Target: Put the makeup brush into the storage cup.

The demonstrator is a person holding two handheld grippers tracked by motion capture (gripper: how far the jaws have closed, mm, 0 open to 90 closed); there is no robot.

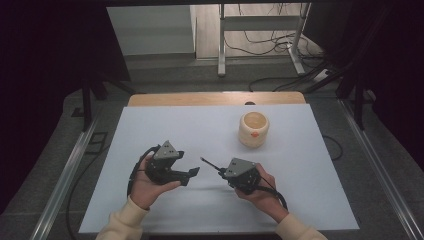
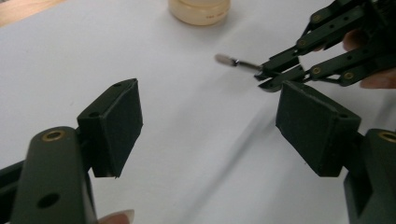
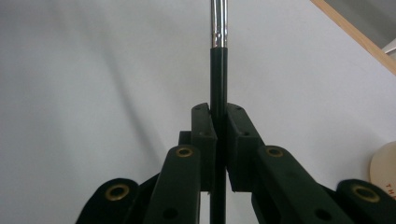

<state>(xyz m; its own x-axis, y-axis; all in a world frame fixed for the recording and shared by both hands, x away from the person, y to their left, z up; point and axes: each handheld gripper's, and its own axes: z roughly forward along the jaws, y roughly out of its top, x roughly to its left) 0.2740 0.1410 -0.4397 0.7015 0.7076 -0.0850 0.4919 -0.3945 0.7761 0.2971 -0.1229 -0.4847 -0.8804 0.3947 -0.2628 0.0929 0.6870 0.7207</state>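
A thin brush (image 1: pixel 209 164) with a black handle (image 3: pixel 218 70), a silver ferrule and a pale tip (image 2: pixel 225 59) sticks out of my right gripper (image 1: pixel 221 172), which is shut on its handle (image 3: pixel 218 116). The brush points up and left over the white table (image 1: pixel 150 130). My left gripper (image 1: pixel 192 172) is held just left of it, open, with nothing between its pads (image 2: pixel 215 130). In the left gripper view the right gripper (image 2: pixel 275 74) shows at the upper right. A cream round pot (image 1: pixel 254 129) with an orange mark stands upright at the back right of the table.
The pot (image 2: pixel 200 10) lies beyond the brush tip in the left gripper view, and its rim (image 3: pixel 385 168) shows at the right edge of the right gripper view. A wooden strip (image 1: pixel 215 98) borders the table's far side. A desk frame and cables stand on the floor behind.
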